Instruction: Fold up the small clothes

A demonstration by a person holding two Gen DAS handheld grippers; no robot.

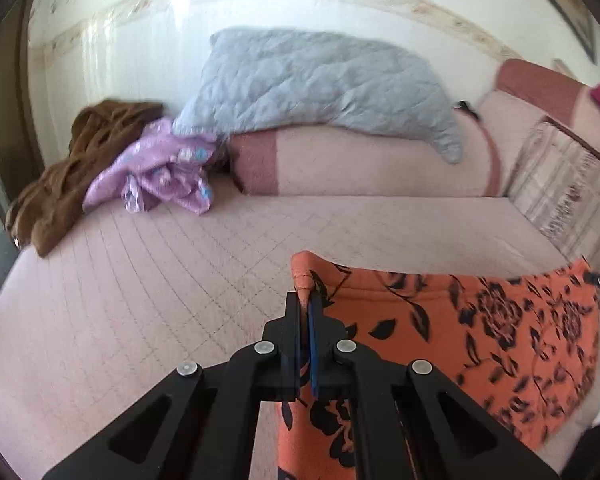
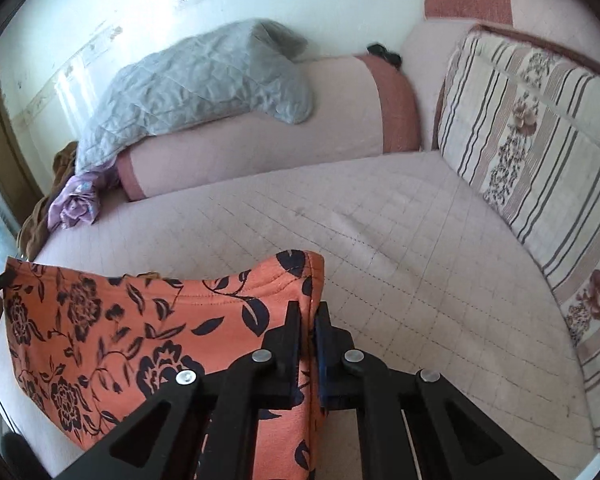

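The left claw was clamped on one top corner of the orange floral garment, the right claw on the other, the cloth hanging between them above the pink bed. Farther back lay a grey quilt. Only the left view showed the purple cloth clearly; only the right showed the striped cushion whole.
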